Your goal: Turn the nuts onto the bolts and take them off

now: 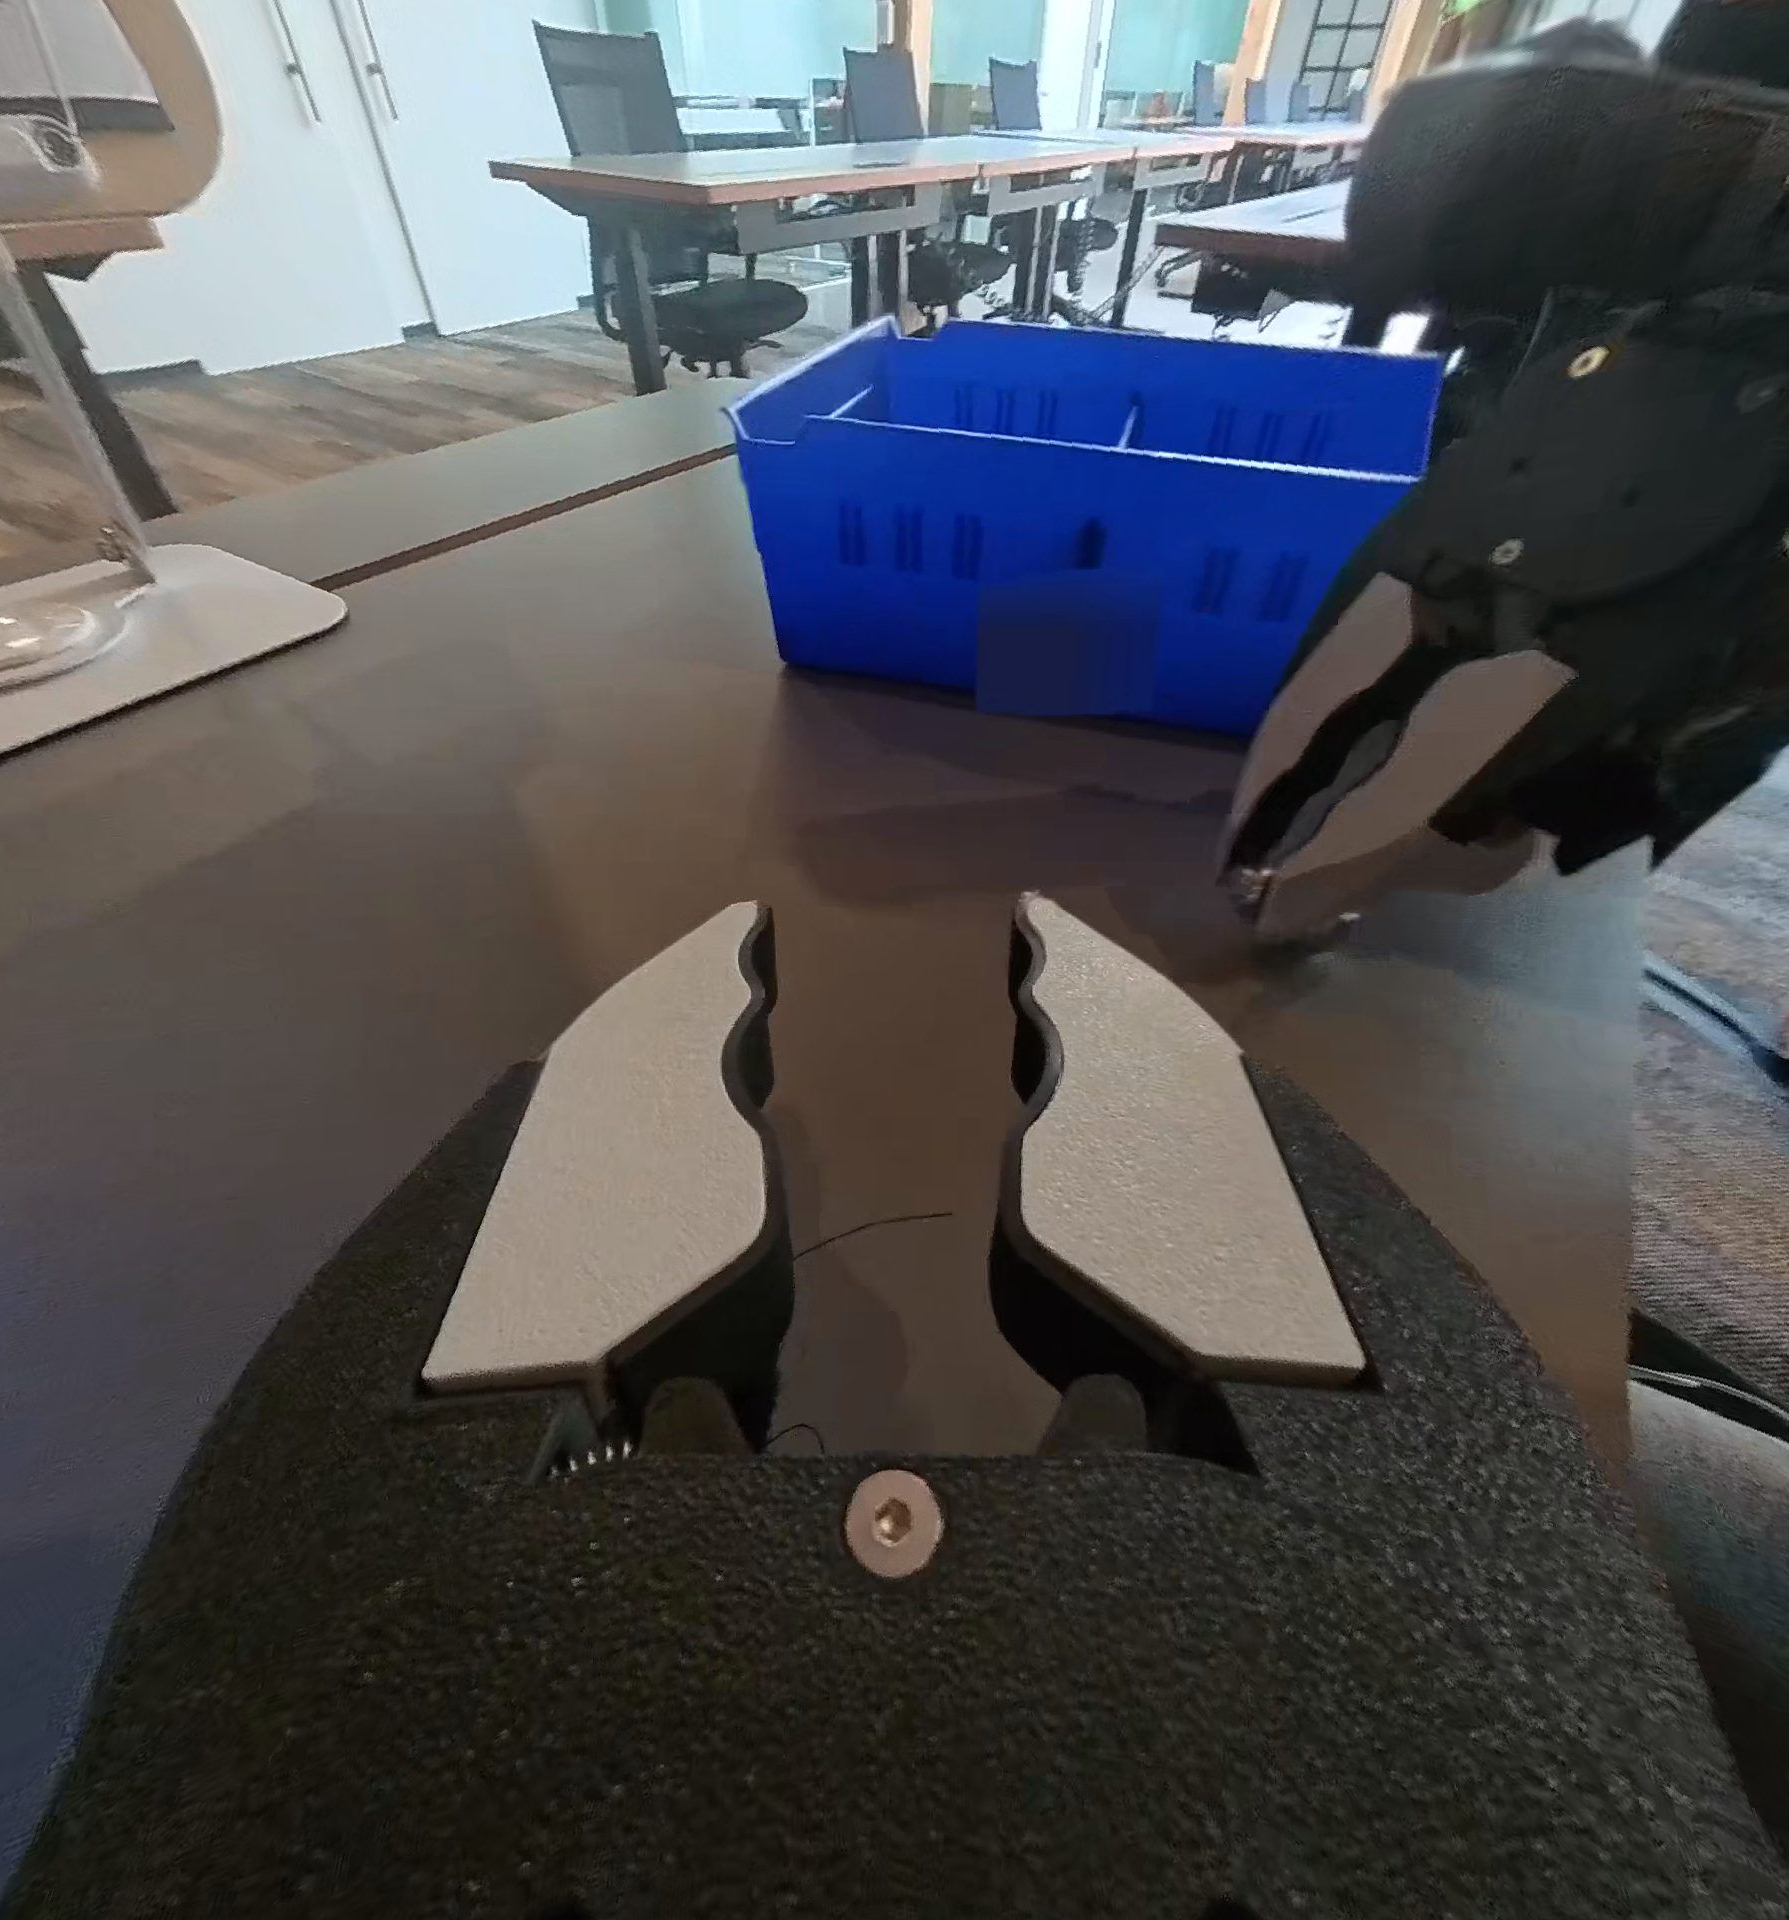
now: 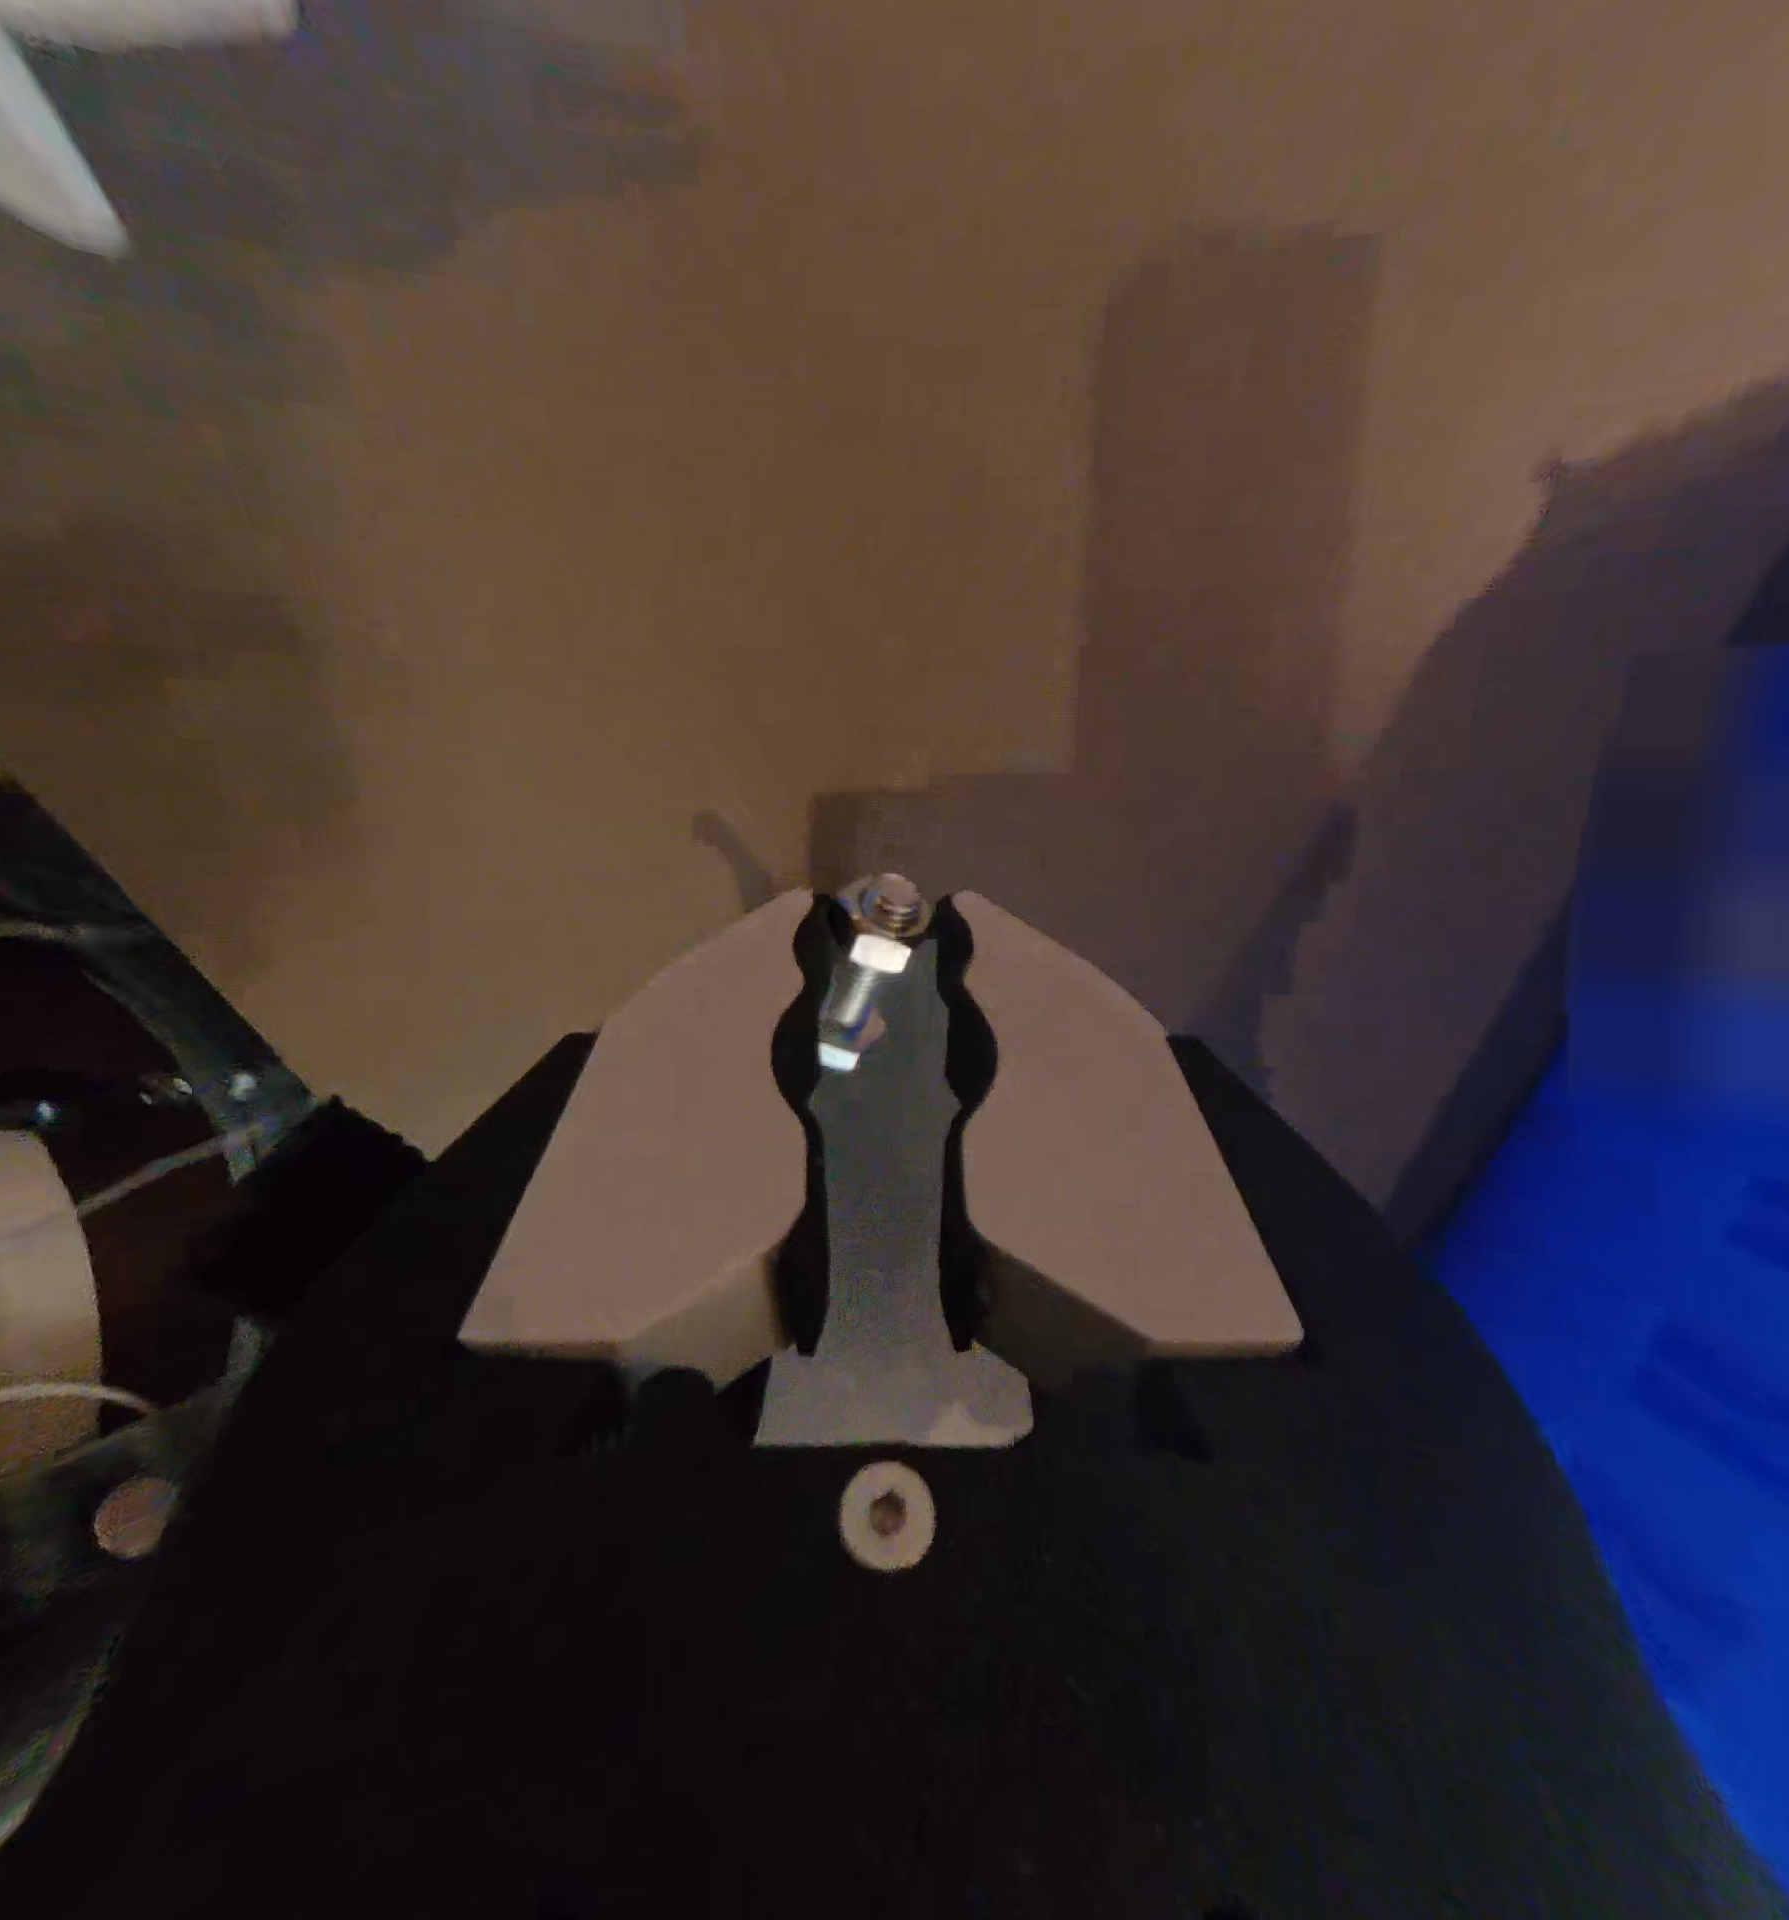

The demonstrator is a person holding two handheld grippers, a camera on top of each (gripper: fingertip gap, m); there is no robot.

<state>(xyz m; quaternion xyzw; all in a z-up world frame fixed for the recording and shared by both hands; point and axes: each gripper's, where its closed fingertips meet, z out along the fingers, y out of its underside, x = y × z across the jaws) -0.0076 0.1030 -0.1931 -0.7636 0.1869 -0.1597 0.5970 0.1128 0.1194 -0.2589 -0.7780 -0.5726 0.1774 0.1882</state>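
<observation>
Left wrist view
- Left gripper [image 1: 890, 935]: we see its two grey fingers spread wide at lower centre, nothing between them, only the dark table [image 1: 454, 831] showing through the gap.
- Right gripper [image 1: 1274, 904]: at the right edge, angled down towards the table, its tips nearly together on a small glint of metal that we cannot make out clearly here.
- Blue bin [image 1: 1077, 582]: upper centre of the frame, standing on the table beyond both grippers, with divider walls inside.
- Clear stand [image 1: 59, 582]: at the left edge, on a grey base.

Right wrist view
- Right gripper [image 2: 888, 914]: we see the fingers closed in until only a narrow slot remains, the tips pinching the bolt.
- Bolt [image 2: 859, 982]: centre of the frame; its long axis runs along the slot, leaning slightly left towards the bottom of the frame, threaded end up the frame at the tips, hex head lower down.
- Bolt look: bright silver, short, threads visible.
- Nut [image 2: 885, 914]: silver hex, sitting on the threaded end right at the fingertips.
- Table [image 2: 661, 520]: blurred brown behind.
- Blue bin [image 2: 1700, 1039]: blurred, at the right edge.
</observation>
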